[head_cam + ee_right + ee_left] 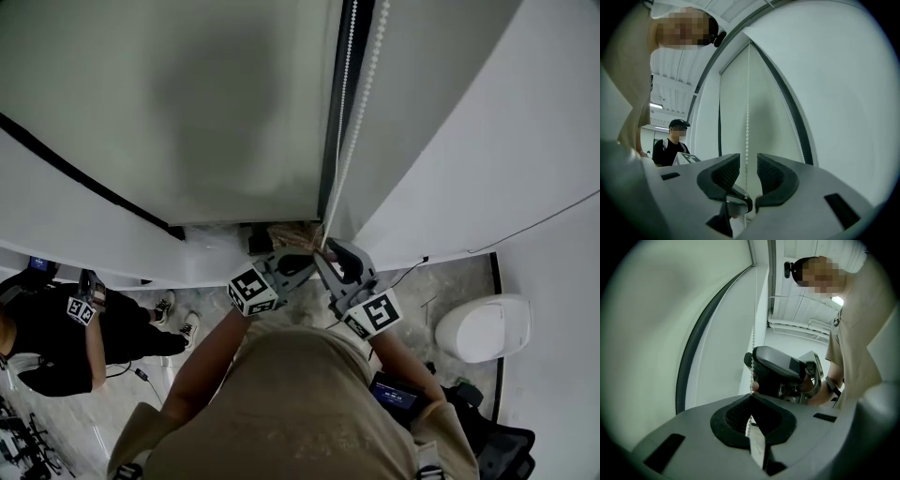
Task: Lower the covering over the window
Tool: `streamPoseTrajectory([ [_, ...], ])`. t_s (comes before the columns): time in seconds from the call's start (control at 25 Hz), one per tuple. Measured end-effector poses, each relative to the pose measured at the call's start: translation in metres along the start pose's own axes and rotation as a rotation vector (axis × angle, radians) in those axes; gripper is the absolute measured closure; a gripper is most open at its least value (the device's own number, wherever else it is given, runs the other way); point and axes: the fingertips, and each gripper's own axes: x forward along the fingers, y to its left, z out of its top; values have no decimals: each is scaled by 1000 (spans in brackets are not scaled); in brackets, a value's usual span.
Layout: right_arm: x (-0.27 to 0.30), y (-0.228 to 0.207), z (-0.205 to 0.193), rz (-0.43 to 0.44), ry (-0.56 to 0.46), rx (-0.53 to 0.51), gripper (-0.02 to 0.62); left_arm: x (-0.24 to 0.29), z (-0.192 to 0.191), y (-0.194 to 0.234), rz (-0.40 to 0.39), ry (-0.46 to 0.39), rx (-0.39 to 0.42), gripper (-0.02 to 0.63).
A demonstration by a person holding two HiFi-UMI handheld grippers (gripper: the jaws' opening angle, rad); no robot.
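The pale roller blind [187, 94] is seen as the largest thing. In the head view it fills the field from 9 to 12 o'clock, and its lower edge is found just above the centre. A dark frame strip [330, 112] is set along its edge at 12 o'clock, and a white wall [487, 122] is spread from 1 to 3 o'clock. A person in black clothes [56, 337] is seen on the floor [441, 281] at 8 o'clock, and a white rounded object [483, 328] is placed on the same floor at 4 o'clock.

The two grippers are held close together just below the centre, under the lower edge of the blind. The fingers of the left gripper [751, 404] are pressed together, and the bead chain [748, 108] is pinched between them. The fingers of the right gripper [748, 176] are spread, and the chain is passed through the gap between them without being pressed.

The chain is hung beside the frame strip, at the 3 o'clock edge of the blind. It is run down from 12 o'clock to the grippers.
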Motion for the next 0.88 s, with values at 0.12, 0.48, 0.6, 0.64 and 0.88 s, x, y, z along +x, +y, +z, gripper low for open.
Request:
streamPoseTrajectory([
  [0.12,0,2,-1,1,6,-14,531,0,0,-5,-8,3,6,591],
  [0.48,2,5,-18,2,89,55,589,-30,19,-5,-86,-66,-87,537],
  [0.6,-7,6,-55,9,197,102,589,-37,60,-5,-84,-134,-49,501],
  [0.64,-11,7,-62,12,216,113,589,-34,73,-8,-88,-143,-19,500],
  [0.88,-15,20,-60,27,206,112,589,-2,105,-21,-39,-91,114,583],
])
